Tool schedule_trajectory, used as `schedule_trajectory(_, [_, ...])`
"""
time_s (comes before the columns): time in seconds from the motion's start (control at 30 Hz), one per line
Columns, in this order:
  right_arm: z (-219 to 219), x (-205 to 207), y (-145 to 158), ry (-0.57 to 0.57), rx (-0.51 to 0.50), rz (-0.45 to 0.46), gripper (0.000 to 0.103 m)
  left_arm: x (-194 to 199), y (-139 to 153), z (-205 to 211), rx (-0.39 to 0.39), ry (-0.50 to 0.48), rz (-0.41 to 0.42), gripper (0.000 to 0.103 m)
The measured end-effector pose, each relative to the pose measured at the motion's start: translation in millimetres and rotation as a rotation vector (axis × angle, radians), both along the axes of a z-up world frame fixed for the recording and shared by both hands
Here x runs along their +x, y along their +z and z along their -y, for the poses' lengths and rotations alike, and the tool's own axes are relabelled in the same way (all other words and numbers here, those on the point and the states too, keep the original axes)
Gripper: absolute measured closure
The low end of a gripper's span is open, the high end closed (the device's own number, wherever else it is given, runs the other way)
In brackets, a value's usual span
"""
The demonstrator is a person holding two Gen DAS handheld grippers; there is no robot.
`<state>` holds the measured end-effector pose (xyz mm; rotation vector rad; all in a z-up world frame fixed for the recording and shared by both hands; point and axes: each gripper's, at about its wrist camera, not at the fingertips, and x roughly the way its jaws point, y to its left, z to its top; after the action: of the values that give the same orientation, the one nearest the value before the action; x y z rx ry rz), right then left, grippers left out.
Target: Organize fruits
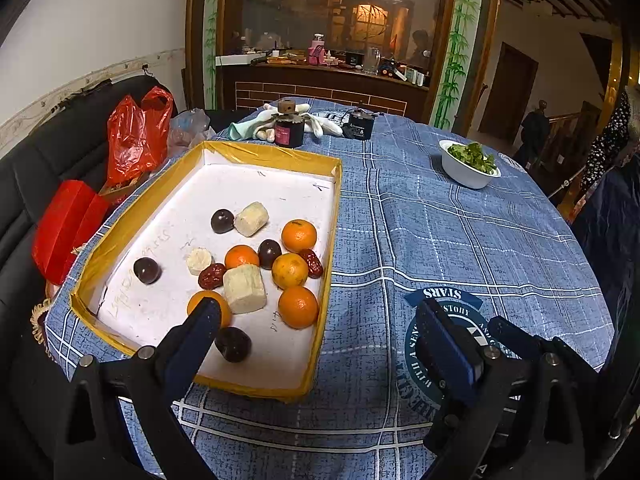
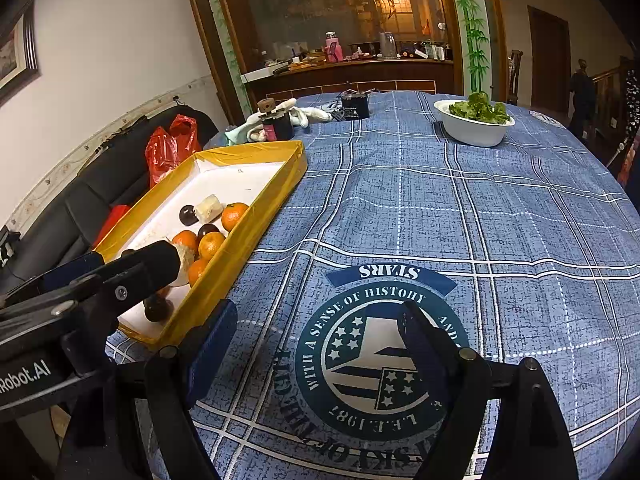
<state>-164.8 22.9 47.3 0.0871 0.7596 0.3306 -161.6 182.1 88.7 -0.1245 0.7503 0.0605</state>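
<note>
Right wrist alone shows left hand-held gripper (image 2: 132, 280) over tray (image 2: 240, 240); both agape, empty.

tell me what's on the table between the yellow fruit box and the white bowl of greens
Nothing: between the yellow fruit box and the white bowl of greens lies only bare blue plaid tablecloth. Both wrist views show it, the right more plainly.

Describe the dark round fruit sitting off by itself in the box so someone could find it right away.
Start at the yellow-rimmed box on the blue plaid tablecloth. Most fruit clusters toward its right wall; look to the left half of the white floor. There the lone dark fruit sits apart, touching nothing, unlike the other dark ones pressed against oranges or pale chunks.
</note>
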Motion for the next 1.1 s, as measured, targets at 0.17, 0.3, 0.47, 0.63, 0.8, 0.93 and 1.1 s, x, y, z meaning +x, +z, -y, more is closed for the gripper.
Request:
schedule_trajectory(0.17, [-4.0, -0.1, -0.2, 0.003, -0.009, -0.001, 0.016, 0.0, -2.1, -2.7, -0.011, 0.006, 0.001, 0.005])
schedule_trajectory(0.3, [-6.2, -2.5, 2.1, 0.003, -0.008, 0.013, 0.016, -3.1, -2.0, -5.1, -0.017, 0.015, 0.011, 0.005])
schedule_trajectory(0.47, [-7.2, -8.7, 8.6, 0.0, -0.007, 0.048, 0.016, -12.9, 6.9, -7.6, -0.007, 0.04, 0.069, 0.005])
schedule_trajectory(0.63, [-10.8, -13.4, 13.1, 0.012, -0.005, 0.07, 0.016, -41.9, 30.2, -6.8, 0.065, 0.117, 0.254, 0.004])
schedule_trajectory(0.8, [-15.4, -21.5, 18.7, 0.03, -0.004, 0.101, 0.016, -64.8, 49.1, -20.0, 0.03, 0.195, 0.361, 0.0])
schedule_trajectory(0.93, [-17.3, -28.9, 23.0, 0.044, -0.008, 0.125, 0.015, -71.0, 50.7, -31.1, 0.016, 0.265, 0.374, 0.0])
schedule_trajectory(1.1, [-18.8, -34.2, 25.4, 0.057, -0.005, 0.137, 0.015, -68.8, 55.0, -31.8, 0.088, 0.286, 0.355, 0.0])
